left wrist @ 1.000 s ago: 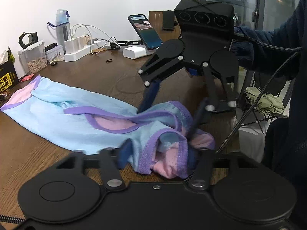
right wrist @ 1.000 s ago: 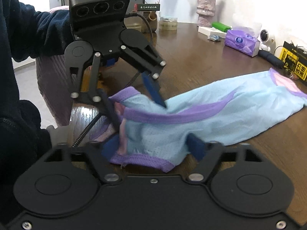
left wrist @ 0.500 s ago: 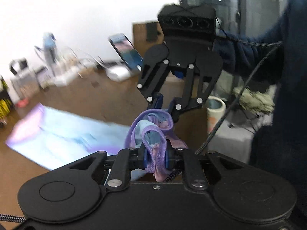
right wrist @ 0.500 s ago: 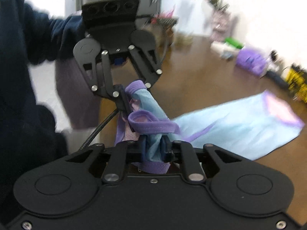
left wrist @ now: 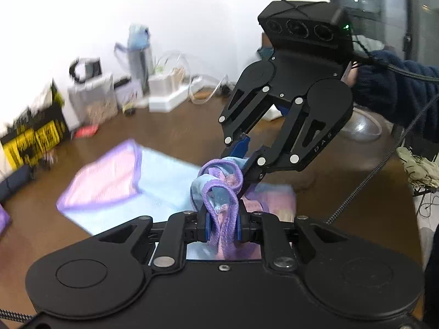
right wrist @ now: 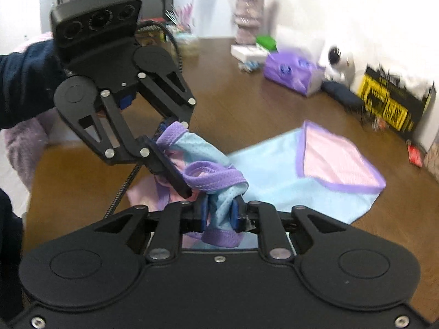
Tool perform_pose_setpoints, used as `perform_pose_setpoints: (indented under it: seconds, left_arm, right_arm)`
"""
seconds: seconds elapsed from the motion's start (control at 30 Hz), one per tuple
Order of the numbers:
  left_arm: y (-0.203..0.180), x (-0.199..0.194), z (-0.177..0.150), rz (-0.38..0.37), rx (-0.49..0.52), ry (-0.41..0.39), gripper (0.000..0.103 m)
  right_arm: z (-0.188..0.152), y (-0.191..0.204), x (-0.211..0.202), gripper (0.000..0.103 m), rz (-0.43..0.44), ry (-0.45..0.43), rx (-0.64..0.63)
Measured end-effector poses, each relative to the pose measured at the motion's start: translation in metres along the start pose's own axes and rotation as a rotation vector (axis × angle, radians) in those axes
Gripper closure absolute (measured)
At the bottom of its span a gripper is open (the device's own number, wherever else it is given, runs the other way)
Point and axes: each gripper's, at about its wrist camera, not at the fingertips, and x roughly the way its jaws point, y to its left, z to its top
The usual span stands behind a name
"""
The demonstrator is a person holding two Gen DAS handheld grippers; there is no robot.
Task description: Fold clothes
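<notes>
Garment [left wrist: 164, 181] pinched in both claws

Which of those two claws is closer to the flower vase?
Left, it seems. The left gripper sits ahead of the right gripper, toward the vase far beyond; both are shut on the garment.
</notes>
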Motion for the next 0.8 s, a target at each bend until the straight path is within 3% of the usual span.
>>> perform_pose_setpoints:
  seconds: [0.03, 0.07, 0.1, 0.13, 0.17, 0.27, 0.43, 0.53, 0.63, 0.8]
  left_arm:
    - [-0.001, 0.003, -0.001, 0.001, 0.001, 0.014, 0.071]
    - [-0.001, 0.005, -0.002, 0.001, 0.003, 0.023, 0.062]
    - [-0.005, 0.006, -0.007, 0.028, 0.023, 0.005, 0.055]
    - [-0.008, 0.006, -0.011, 0.055, 0.043, -0.013, 0.038]
    - [-0.008, 0.005, -0.013, 0.069, 0.044, -0.017, 0.028]
    - [-0.003, 0.005, -0.018, 0.071, -0.017, -0.019, 0.02]
    - [0.005, -0.007, -0.013, 0.072, -0.067, -0.077, 0.013]
    - [0.009, -0.011, -0.004, 0.06, -0.079, -0.107, 0.01]
    - [0.006, -0.022, 0.005, 0.068, -0.043, -0.125, 0.01]
    - [-0.012, -0.052, 0.003, -0.025, 0.004, -0.139, 0.009]
  right_arm:
    - [-0.005, -0.001, 0.008, 0.071, -0.009, 0.015, 0.005]
    - [-0.01, -0.001, 0.016, 0.057, -0.026, 0.028, 0.007]
    - [-0.012, -0.001, 0.017, 0.035, -0.039, 0.016, 0.01]
    - [-0.014, 0.0, 0.018, 0.025, -0.051, 0.003, 0.012]
    - [-0.016, 0.001, 0.016, 0.02, -0.073, -0.001, 0.014]
    - [-0.02, 0.004, 0.001, 0.02, -0.098, -0.012, -0.002]
    - [-0.018, 0.027, -0.044, 0.02, -0.155, -0.144, -0.04]
    - [-0.02, 0.045, -0.054, 0.02, -0.121, -0.16, -0.078]
    - [-0.023, 0.062, -0.05, 0.02, -0.096, -0.137, -0.134]
    - [-0.035, 0.082, -0.036, 0.02, -0.041, -0.072, -0.175]
